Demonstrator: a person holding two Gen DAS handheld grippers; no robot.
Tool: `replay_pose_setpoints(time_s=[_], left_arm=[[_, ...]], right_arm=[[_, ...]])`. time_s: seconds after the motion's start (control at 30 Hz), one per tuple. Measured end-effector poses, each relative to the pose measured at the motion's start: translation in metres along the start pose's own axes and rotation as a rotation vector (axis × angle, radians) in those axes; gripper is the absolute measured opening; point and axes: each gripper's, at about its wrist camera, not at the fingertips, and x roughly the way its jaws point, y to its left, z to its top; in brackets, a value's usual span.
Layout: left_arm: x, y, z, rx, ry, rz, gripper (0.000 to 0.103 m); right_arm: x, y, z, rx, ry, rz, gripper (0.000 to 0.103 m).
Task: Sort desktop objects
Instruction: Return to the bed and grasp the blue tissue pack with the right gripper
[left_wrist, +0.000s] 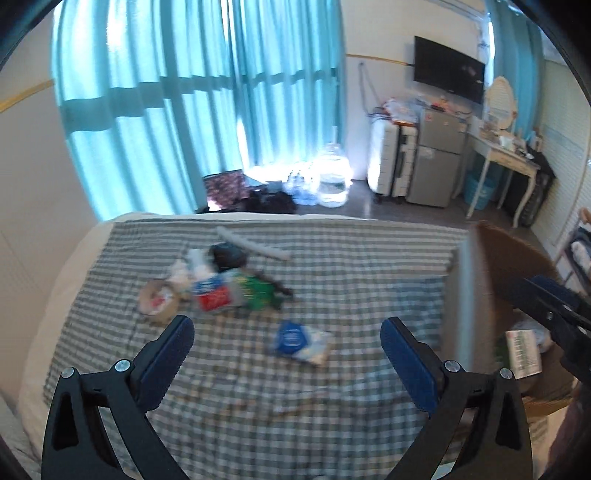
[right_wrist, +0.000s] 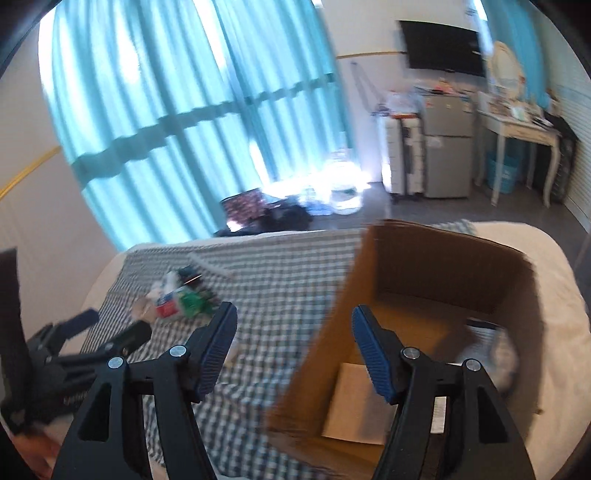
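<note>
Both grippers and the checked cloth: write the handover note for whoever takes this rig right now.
Left gripper: open, empty, above the checked cloth.
Right gripper: open, empty, at the near rim of the cardboard box.
Done: the box holds a few items, including a flat white piece and a blurred pale packet.
Left: blue-and-white packet nearest the left gripper; behind it a pile with a tape roll, red-and-green packaging, a black object and a grey tube.

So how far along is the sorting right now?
Partly done. A few items already lie in the cardboard box. Nothing is in hand: the left gripper and right gripper are both open and empty. A blue packet and a pile of clutter remain on the bed.
</note>
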Motion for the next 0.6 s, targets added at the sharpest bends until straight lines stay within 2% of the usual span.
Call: replay_pose_setpoints(time_s=[0.1, 0.2, 0.37, 0.47, 0.57, 0.6], left_arm=[[0.017, 0.041, -0.009, 0.017, -0.005, 0.149, 0.103], [0.043, 0.074, -0.025, 0.019, 0.016, 0.219, 0.103], [0.089, 0.115, -0.056, -0.112, 0.077, 0.162, 0.103], [0.111, 0.126, -0.068, -0.150, 0.111, 0.113, 0.103], [0.130, 0.134, -0.069, -0.159, 0.129, 0.125, 0.103], [0.135, 0.138, -0.069, -0.178, 0.126, 0.116, 0.103]], right_arm=[[0.029, 0.049, -0.004, -0.106, 0.033, 0.056, 0.065], [0.062, 0.077, -0.010, -0.114, 0.102, 0.099, 0.065], [0.134, 0.098, -0.032, 0.008, 0.243, 0.114, 0.065], [0.170, 0.106, -0.048, 0.024, 0.297, 0.056, 0.065], [0.206, 0.103, -0.060, 0.070, 0.382, -0.034, 0.065], [0.215, 0.101, -0.063, 0.107, 0.401, -0.030, 0.065]])
